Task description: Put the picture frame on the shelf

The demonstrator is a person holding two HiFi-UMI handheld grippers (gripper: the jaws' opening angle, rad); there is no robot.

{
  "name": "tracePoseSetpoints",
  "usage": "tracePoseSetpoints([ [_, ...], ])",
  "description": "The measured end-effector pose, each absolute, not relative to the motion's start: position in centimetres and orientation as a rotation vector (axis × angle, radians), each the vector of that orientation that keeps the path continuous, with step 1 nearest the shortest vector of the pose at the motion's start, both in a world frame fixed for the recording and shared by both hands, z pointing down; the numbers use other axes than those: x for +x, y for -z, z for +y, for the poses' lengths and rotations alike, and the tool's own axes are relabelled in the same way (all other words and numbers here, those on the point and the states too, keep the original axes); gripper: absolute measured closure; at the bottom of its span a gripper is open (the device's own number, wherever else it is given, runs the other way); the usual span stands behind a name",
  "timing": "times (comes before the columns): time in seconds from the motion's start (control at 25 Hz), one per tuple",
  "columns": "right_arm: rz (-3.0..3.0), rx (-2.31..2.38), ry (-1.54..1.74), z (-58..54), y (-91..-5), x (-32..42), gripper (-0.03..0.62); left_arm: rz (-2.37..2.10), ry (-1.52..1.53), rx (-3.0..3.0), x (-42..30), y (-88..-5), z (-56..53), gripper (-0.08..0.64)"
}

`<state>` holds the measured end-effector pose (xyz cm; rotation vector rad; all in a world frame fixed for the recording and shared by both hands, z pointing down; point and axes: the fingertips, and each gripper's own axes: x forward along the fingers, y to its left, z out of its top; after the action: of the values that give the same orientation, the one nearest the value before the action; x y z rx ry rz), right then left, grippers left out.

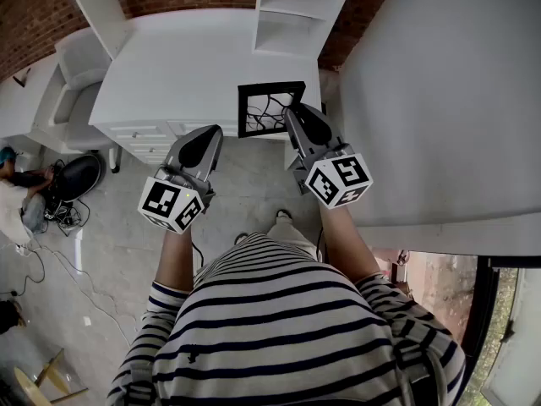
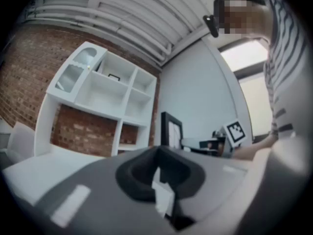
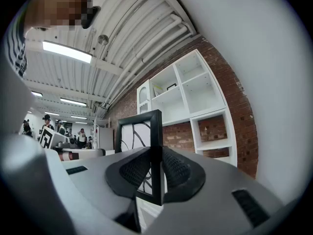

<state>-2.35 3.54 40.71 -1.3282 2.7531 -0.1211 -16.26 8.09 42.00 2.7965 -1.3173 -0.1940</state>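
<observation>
My right gripper (image 1: 293,113) (image 3: 155,169) is shut on the right edge of a black picture frame (image 1: 264,111) (image 3: 138,131) with a white, black-lined print. It holds the frame upright over the front edge of the white desk (image 1: 186,66). The white shelf unit (image 1: 292,11) (image 3: 190,92) (image 2: 105,89) stands beyond, at the back of the desk against a brick wall. My left gripper (image 1: 210,135) (image 2: 159,174) hangs to the left of the frame with its dark pads together and holds nothing. The left gripper view shows the frame (image 2: 171,130) edge-on at the right.
A grey chair (image 1: 80,66) stands left of the desk, above drawers (image 1: 139,134). A white wall (image 1: 439,100) rises close on the right. Cables and a black object (image 1: 74,178) lie on the floor at the left. People (image 3: 49,124) stand far off.
</observation>
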Motion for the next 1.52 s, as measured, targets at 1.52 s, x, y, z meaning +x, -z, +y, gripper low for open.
tracePoseSetpoints([
  [1.52, 2.75, -1.248, 0.206, -7.3, -37.7, 8.1, 0.52, -1.33, 0.148, 2.791, -4.7, -40.2, -2.3, 0.552],
])
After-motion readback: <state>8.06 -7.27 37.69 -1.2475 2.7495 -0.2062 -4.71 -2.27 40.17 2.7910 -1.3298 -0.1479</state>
